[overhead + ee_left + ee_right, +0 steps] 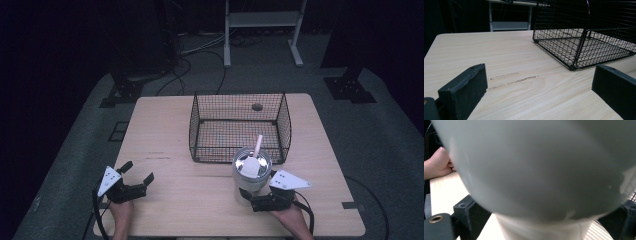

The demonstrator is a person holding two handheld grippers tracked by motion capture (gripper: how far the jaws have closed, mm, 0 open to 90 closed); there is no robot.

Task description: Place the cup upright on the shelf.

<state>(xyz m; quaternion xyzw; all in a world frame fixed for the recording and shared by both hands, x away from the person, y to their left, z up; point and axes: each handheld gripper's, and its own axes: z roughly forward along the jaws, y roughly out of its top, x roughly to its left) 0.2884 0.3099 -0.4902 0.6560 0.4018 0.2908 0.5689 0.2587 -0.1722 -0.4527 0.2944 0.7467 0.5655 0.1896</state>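
While the right gripper (256, 196) has its jaws clamped on the lower body of the white tumbler (251, 172), the left gripper (137, 174) rests with its jaws spread wide and nothing between them. The tumbler stands upright on the near right part of the table (165, 200), a straw (258, 145) rising from its lid, and it is just in front of the near wall of the wire basket (240, 127), which sits toward the table's far middle. In the right gripper view the tumbler's grey-white body bulges close over the jaws, which hug its narrower base on either side. In the left gripper view bare wood lies between the open jaws, with the basket's near corner ahead to the right. The near left stretch of table is open; the right gripper is close to the near edge.
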